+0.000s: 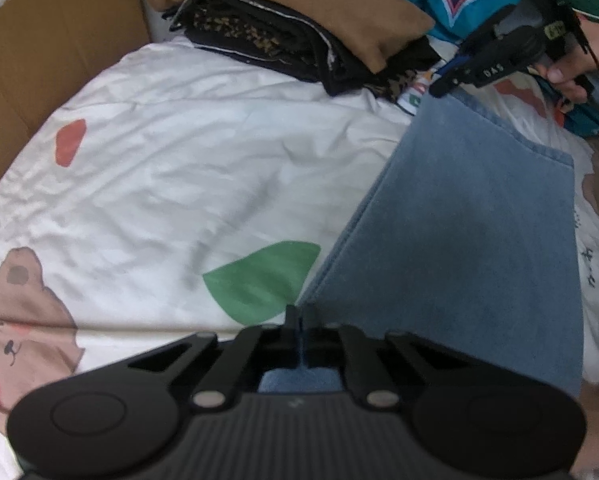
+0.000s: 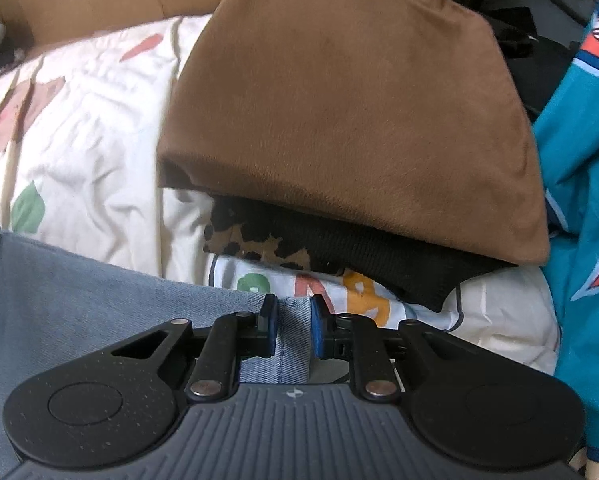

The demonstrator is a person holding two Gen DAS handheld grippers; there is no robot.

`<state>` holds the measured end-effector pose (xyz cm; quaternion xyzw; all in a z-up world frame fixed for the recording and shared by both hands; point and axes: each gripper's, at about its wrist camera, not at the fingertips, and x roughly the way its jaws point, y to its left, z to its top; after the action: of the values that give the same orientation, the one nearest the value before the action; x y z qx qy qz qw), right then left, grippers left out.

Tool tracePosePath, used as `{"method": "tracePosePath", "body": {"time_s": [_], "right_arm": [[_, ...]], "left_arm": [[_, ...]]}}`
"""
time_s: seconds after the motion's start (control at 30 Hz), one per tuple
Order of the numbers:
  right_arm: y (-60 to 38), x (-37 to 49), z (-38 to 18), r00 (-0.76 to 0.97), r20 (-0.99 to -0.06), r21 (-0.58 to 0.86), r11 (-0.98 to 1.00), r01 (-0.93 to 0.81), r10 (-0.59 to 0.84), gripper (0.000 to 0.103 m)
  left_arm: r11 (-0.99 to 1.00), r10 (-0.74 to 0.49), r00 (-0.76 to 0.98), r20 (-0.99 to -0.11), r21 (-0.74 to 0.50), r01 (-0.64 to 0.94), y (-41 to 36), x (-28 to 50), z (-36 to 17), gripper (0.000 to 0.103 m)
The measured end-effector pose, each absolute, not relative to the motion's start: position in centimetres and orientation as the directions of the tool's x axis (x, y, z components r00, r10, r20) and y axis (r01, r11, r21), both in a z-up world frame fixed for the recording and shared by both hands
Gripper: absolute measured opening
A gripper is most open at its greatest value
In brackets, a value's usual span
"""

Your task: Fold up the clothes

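Observation:
Light blue jeans [image 1: 459,220] lie folded in a long flat panel on a white printed bedsheet [image 1: 199,160]. At the near end, my left gripper [image 1: 299,320] is shut on the denim edge, fingers pressed close together. At the far hem corner, a hand [image 1: 567,72] holds my right gripper [image 1: 439,88]. In the right wrist view, my right gripper [image 2: 293,320] has the stitched hem of the jeans [image 2: 79,300] clamped between its blue pads [image 2: 319,324].
A stack of folded clothes sits just beyond the jeans: a brown garment [image 2: 359,120] on top of black and leopard-print ones [image 2: 259,244]. A teal jersey [image 2: 579,160] lies to the right. A cardboard box [image 1: 39,60] borders the sheet on the left.

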<state>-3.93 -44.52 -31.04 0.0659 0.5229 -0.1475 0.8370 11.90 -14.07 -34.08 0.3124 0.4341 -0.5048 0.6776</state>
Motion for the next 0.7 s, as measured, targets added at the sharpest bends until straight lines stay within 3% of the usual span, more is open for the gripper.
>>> {"method": "tracePosePath", "body": {"time_s": [0.23,0.5,0.7], "right_arm": [[-44.2,-3.4,-31.0,0.383,-0.903,-0.065,0.945,0.32,-0.192,0.017],[-43.4,-3.6,-31.1,0.385,-0.894,-0.096,0.937,0.336,-0.23,0.016],[-43.2,-3.4,-31.6,0.37,-0.898,-0.106,0.934,0.342,-0.237,0.016]], "left_arm": [[0.318,-0.409,0.138,-0.902,0.001,0.948,-14.2,13.3,-33.9,0.0],[0.386,-0.464,0.025,-0.885,-0.177,0.906,-12.1,16.2,-33.1,0.0],[0.385,-0.423,0.017,-0.906,-0.163,0.908,-10.7,16.0,-33.7,0.011]]}}
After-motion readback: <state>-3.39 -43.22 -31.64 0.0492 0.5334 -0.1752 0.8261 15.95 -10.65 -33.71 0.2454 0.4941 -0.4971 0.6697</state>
